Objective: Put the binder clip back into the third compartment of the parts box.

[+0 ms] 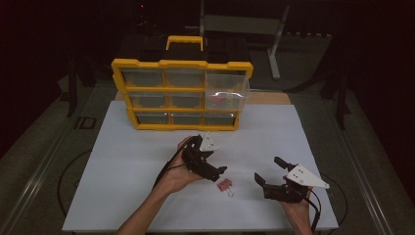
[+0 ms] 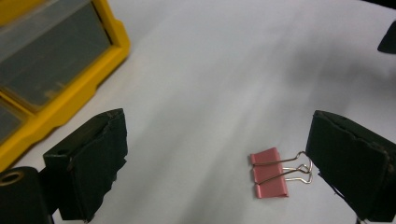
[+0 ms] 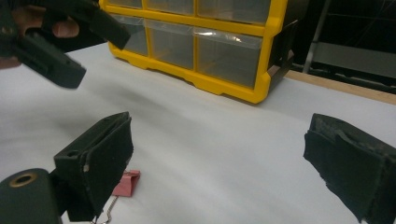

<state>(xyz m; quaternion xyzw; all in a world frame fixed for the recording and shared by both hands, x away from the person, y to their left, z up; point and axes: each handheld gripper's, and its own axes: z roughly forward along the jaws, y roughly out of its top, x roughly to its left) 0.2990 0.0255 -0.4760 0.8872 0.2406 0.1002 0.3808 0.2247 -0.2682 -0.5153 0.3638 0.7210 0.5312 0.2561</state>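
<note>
A pink binder clip (image 1: 224,186) lies flat on the white counter (image 1: 122,161), between the two hands. The left gripper (image 1: 215,169) hovers just above and beside it, jaws wide apart, the clip's wire handles (image 2: 299,169) close to one jaw. The right gripper (image 1: 268,171) sits off to the clip's right, jaws also spread and empty. At the back stands a yellow drawer organizer (image 1: 182,95), its top right drawer (image 1: 226,90) pulled out.
</note>
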